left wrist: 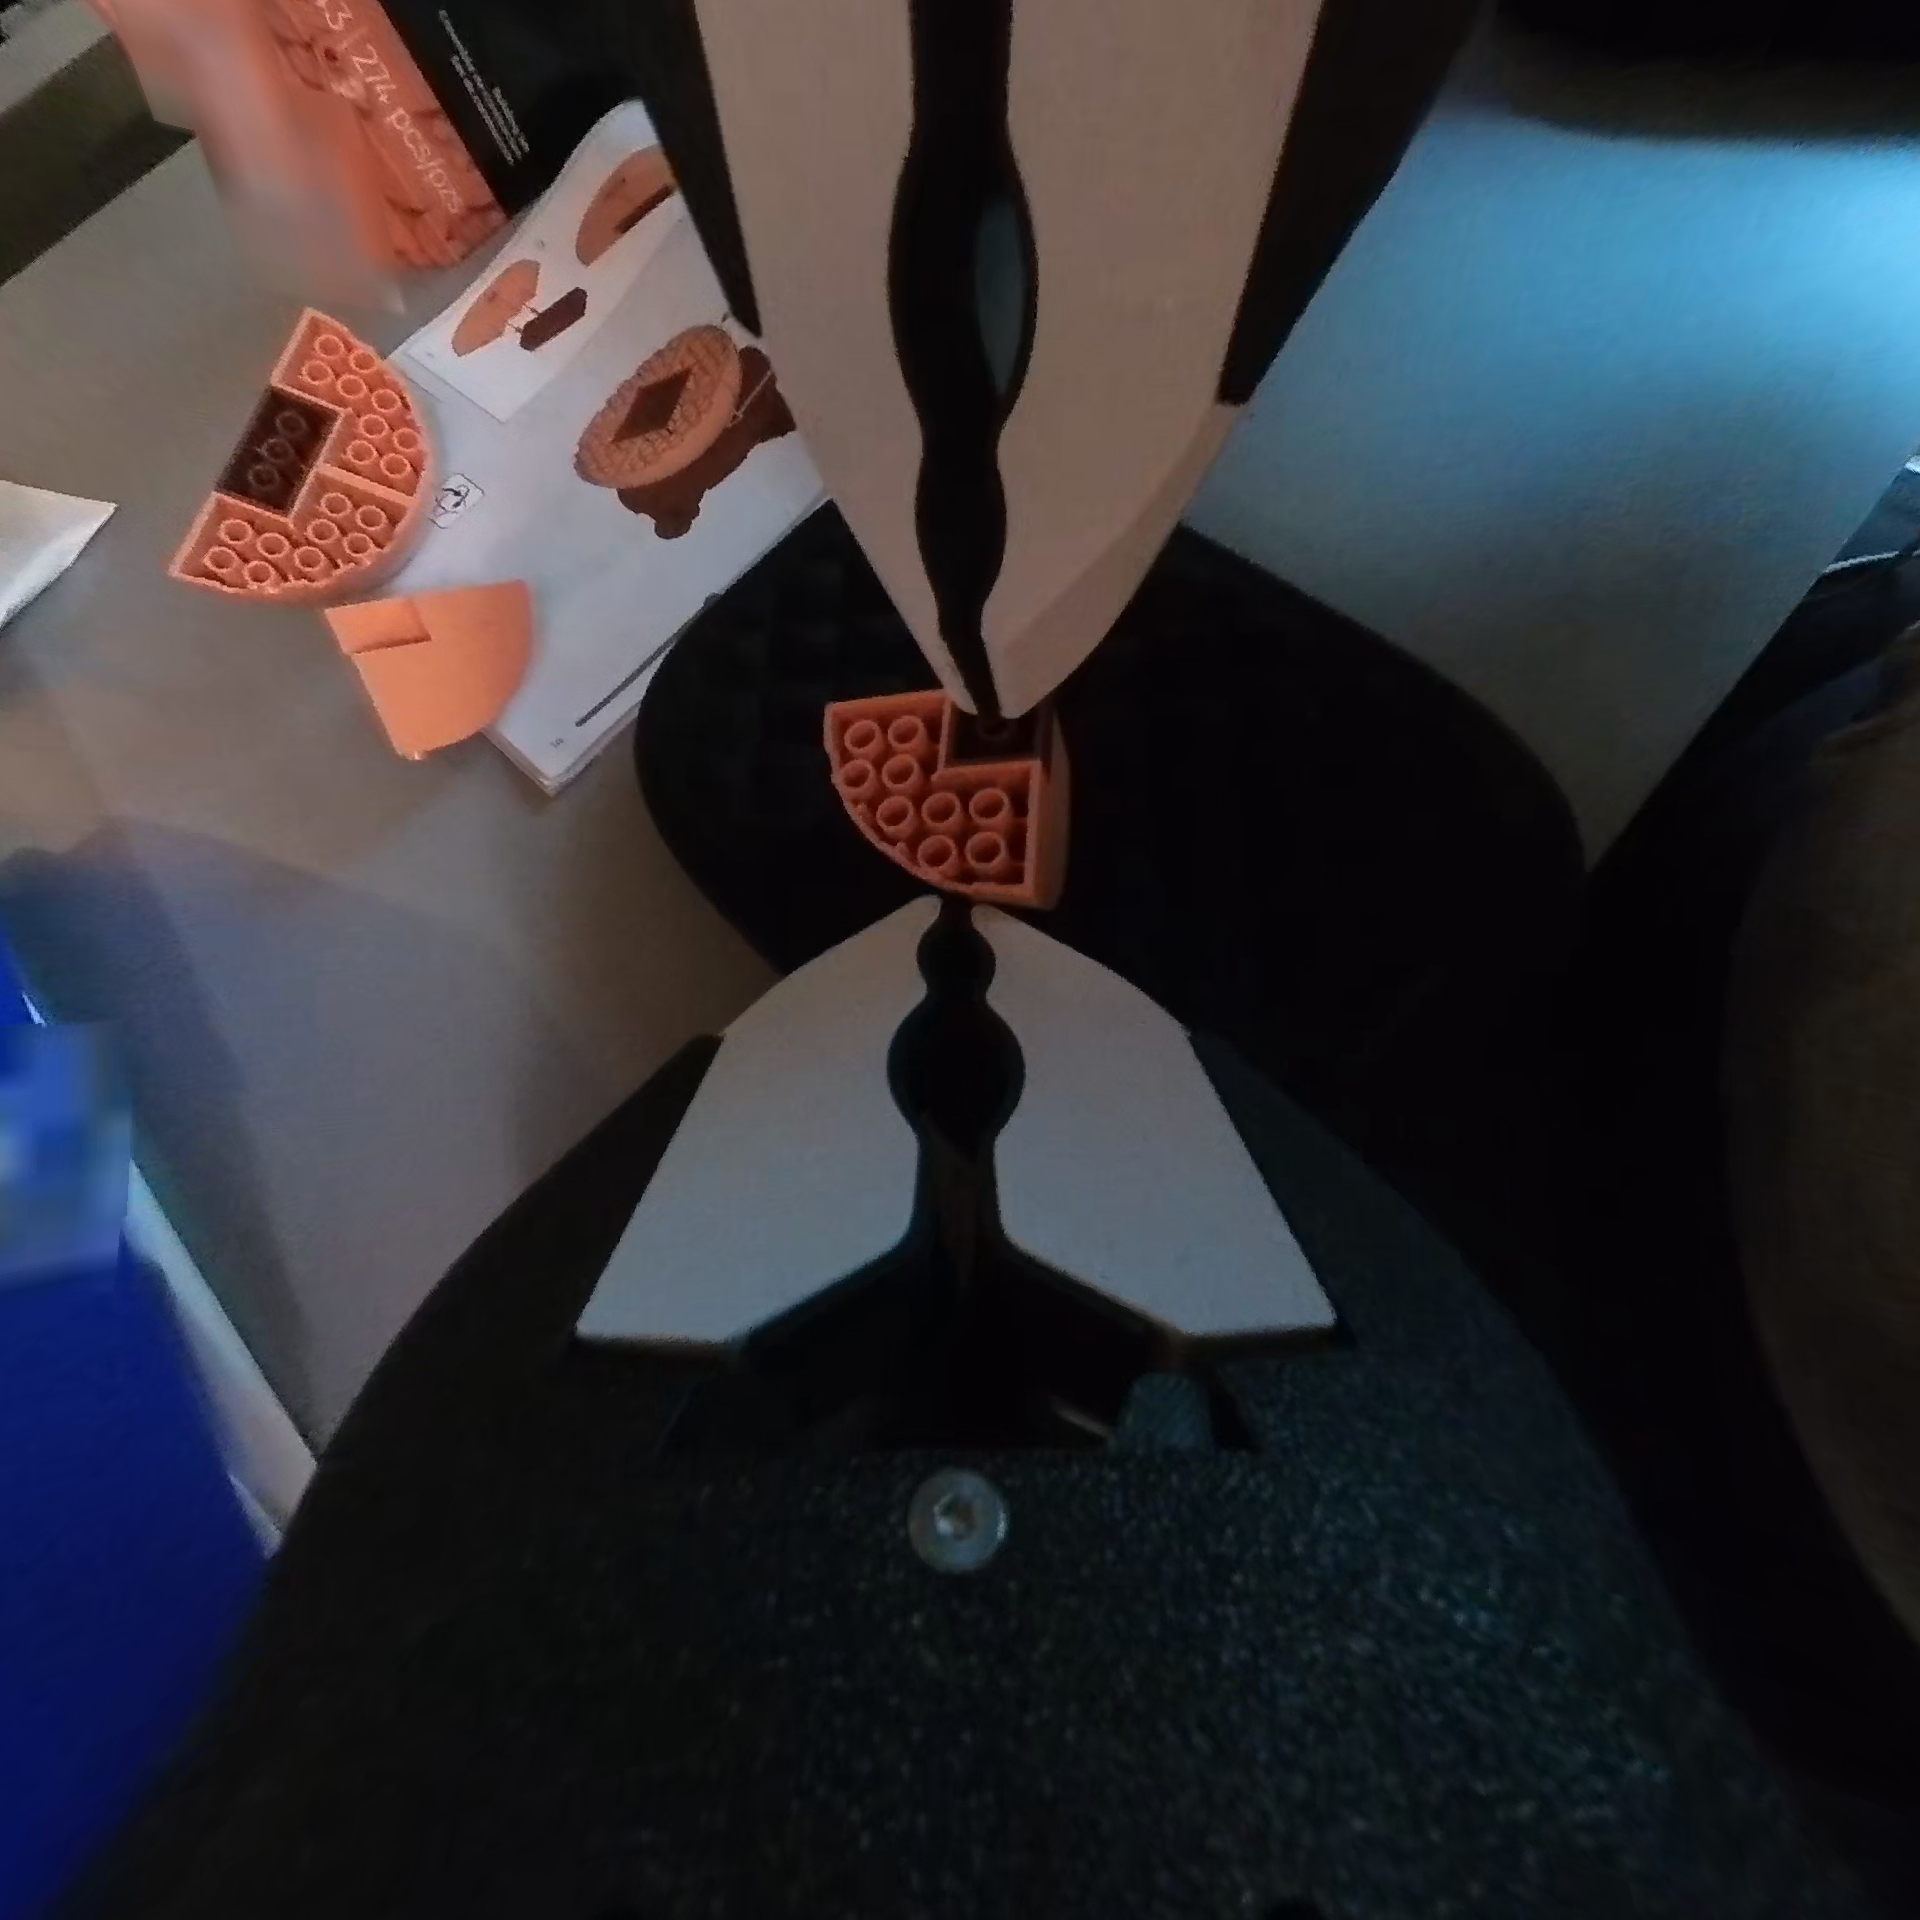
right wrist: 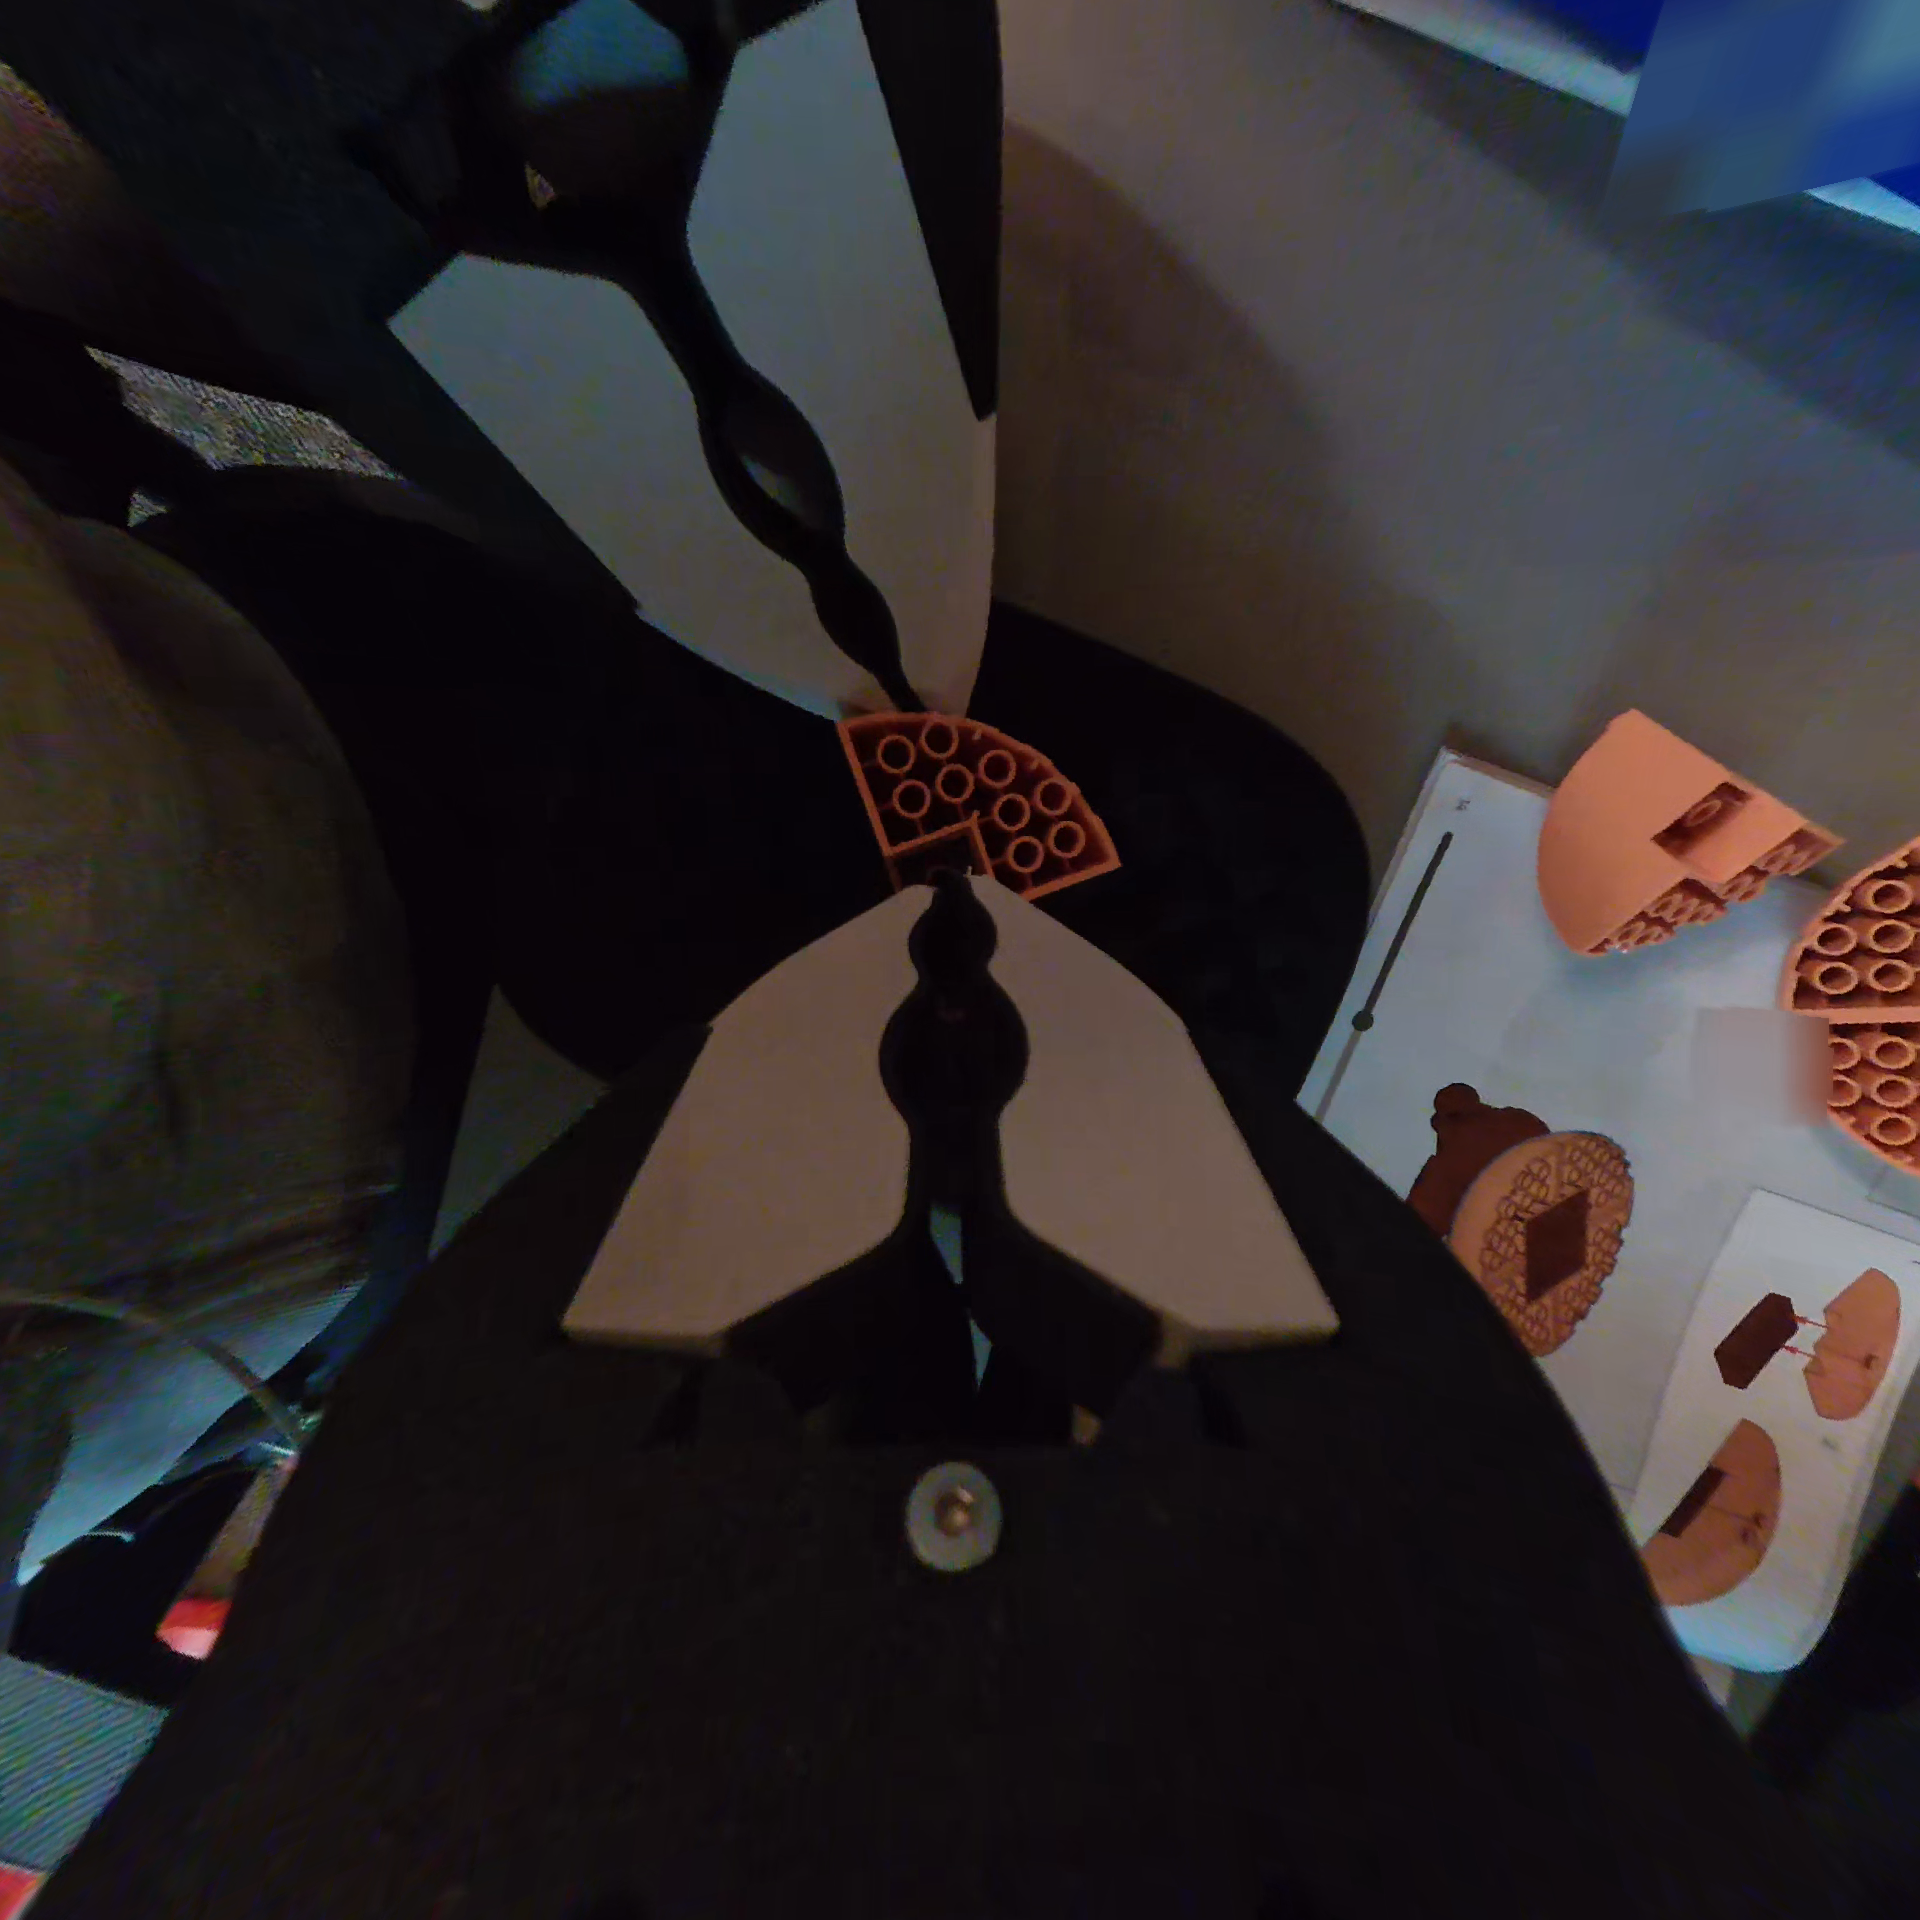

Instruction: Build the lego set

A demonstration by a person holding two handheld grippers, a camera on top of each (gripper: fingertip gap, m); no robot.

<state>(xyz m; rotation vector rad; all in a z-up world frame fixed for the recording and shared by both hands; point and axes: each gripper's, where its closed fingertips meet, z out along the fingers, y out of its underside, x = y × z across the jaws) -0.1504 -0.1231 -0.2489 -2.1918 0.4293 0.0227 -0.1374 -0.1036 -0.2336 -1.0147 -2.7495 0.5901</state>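
Here, a quarter-round orange building brick [left wrist: 940, 795] was seen held in the air between the two grippers, its hollow underside with rings of tubes turned toward both cameras. A dark brown block [left wrist: 992, 740] was seated in its notched corner. The left gripper [left wrist: 954, 909] was shown from below in its own view, its pale fingers [left wrist: 831, 1039] brought together with the tips at the brick's curved lower edge; whether the rim was pinched or only touched could not be told. The right gripper [right wrist: 948, 881] was seen with its fingers together as well, the tips set at the brown block in the notch; a firm grip on it could not be confirmed. Each gripper was also visible from the other's camera, reaching in from the top of the view with its point against the brick.

Beneath the brick a black chair seat [left wrist: 1299, 831] was visible, beside a grey table [left wrist: 312, 935]. On the table an open instruction booklet [left wrist: 644, 457] was laid, and next to it a half-round orange assembly [left wrist: 312, 468] with a brown block at its middle, studs-side down. Just beside that, a smooth orange quarter piece [left wrist: 436, 665] was resting partly on the booklet. An orange box [left wrist: 343, 125] was standing behind, and a blue object [left wrist: 94, 1351] was blurred at the left edge.
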